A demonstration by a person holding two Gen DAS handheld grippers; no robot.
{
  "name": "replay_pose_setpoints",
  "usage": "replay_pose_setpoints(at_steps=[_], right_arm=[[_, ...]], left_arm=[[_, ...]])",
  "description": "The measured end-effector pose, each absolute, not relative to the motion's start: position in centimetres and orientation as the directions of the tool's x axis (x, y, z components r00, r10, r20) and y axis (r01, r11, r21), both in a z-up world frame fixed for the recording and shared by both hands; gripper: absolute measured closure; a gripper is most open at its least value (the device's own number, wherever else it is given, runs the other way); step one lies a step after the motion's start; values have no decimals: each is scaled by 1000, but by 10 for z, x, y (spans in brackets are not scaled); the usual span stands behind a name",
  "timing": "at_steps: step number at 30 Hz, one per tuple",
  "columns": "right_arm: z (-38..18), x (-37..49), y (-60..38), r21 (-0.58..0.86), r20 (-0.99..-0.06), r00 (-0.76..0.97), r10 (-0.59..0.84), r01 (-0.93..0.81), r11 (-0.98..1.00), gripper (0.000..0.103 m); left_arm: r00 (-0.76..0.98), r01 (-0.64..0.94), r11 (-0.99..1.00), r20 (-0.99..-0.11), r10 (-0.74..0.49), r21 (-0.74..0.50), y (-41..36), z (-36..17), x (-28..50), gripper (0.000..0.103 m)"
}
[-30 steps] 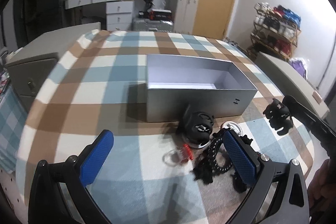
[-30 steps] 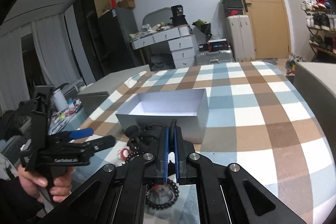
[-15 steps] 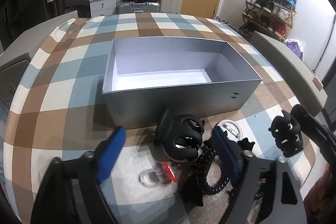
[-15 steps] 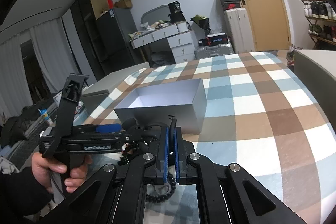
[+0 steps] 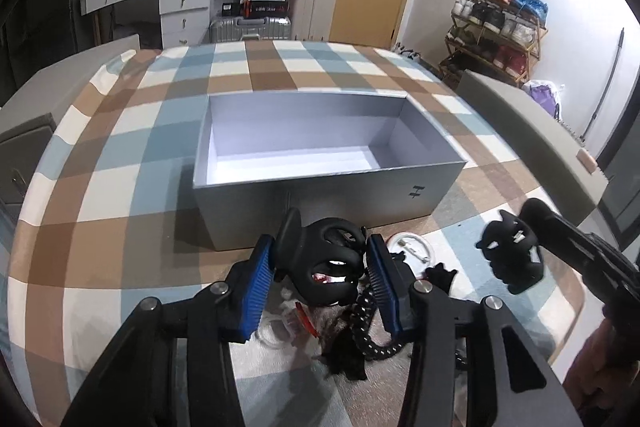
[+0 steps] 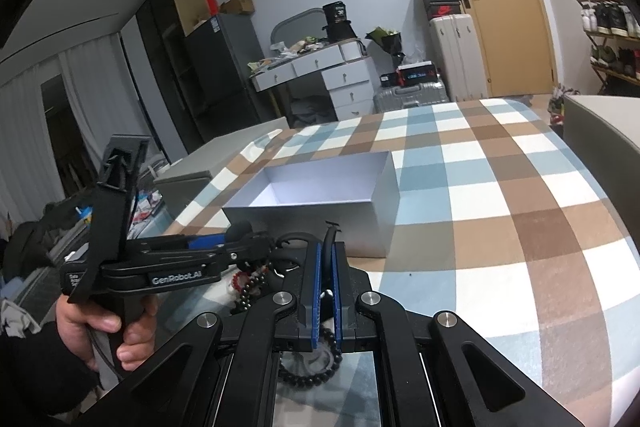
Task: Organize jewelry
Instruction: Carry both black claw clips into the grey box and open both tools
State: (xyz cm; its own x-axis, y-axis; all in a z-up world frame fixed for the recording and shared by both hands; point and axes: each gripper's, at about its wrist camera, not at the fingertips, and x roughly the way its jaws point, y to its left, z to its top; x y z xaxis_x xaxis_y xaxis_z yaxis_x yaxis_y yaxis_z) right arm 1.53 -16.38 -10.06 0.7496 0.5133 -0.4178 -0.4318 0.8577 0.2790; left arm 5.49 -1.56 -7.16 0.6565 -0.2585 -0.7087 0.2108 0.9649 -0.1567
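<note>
Since half a second ago, left gripper (image 5: pixel 320 267) has come forward and narrowed from wide apart to clamped: its blue ribbed pads (image 5: pixel 256 281) now press both sides of the large black plastic claw hair clip (image 5: pixel 322 267), lower centre of the left wrist view, just in front of the box.

Second black claw hair clip (image 5: pixel 510 253): lower right of the same view, held aloft at the tip of the right gripper (image 6: pixel 325 259), whose pads are pressed together on a thin black part of that clip in the right wrist view.

Black-and-white braided cord (image 5: pixel 366 327): lower centre, on the cloth beneath the left gripper. Red-and-clear small piece (image 5: pixel 300 317): beside the cord. Round white disc (image 5: pixel 412 245): right of the clamped clip, near the box front. Black bead bracelet (image 6: pixel 308 367): bottom centre of the right wrist view.

Open grey rectangular cardboard box (image 5: pixel 320 195): mid-frame, white interior.

Plaid cloth in blue, brown and white (image 5: pixel 120 187): underlies all items.
</note>
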Motion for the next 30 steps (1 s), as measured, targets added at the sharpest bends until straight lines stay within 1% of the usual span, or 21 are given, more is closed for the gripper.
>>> replay_pose_setpoints(at_steps=[6,11,20,22,25,30], right_arm=[[-85,18,-158,282,-402,742,536,-456,844,99],[-67,28,-155,309,-372,732,571,-483,820,99],[-34,65,-147,357,-333,694,638,-534,767,99],[-32,78,-144,366,-343,683,645,-535,762,99],[-36,100,-138,382,-371,667,647,-525,760,99],[-49,127,-130,358,-425,656,623,-511,782,99]], left_arm=[[686,225,959,-671,-282,-172,-11,-53,45,62],[712,235,955,-636,-296,-182,-6,-36,46,62],[725,280,940,-598,-341,-197,5,-10,81,62],[718,292,932,-596,-361,-212,6,-9,91,62],[680,308,918,-617,-395,-248,6,-19,114,62],[660,331,919,-643,-389,-216,-2,-31,131,62]])
